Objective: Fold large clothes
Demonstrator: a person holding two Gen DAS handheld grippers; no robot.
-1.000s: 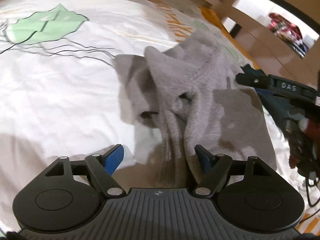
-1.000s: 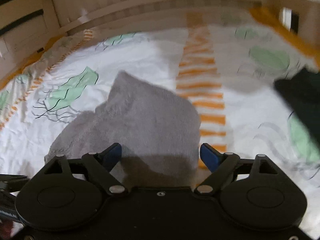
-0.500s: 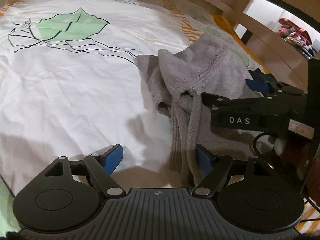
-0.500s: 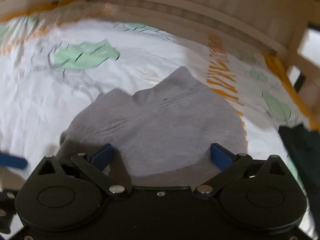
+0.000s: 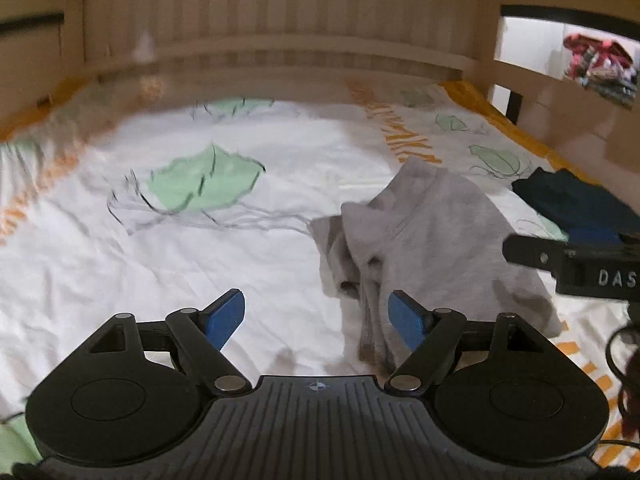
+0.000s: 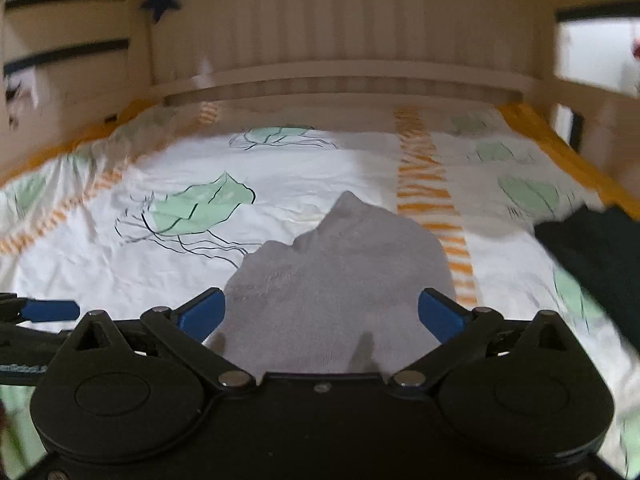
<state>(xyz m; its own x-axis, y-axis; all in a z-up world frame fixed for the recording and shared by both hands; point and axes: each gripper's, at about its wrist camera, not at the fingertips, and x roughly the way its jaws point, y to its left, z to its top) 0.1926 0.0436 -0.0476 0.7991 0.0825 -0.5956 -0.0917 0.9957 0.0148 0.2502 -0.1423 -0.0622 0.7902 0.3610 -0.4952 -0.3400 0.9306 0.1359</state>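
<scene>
A bedroom in a home: a wooden bed frame (image 6: 340, 76) with slatted panelling encloses a mattress under a white sheet (image 5: 120, 264) printed with green leaves and orange stripes. A dark blue star decoration (image 6: 162, 0) hangs on the wood, and clothes (image 5: 600, 64) lie piled on a shelf beyond.

Both views sit just behind a gripper's two blue-padded fingers and look forward and down across the bedsheet (image 5: 120, 248) toward the slatted wooden headboard (image 6: 340, 40). The left wrist view has the grey garment (image 5: 440, 232) off to its right, the right gripper (image 5: 576, 256) entering at that edge. The right wrist view looks over the same garment centrally and closer. Both share the dark clothes (image 6: 592, 248) at right.
</scene>
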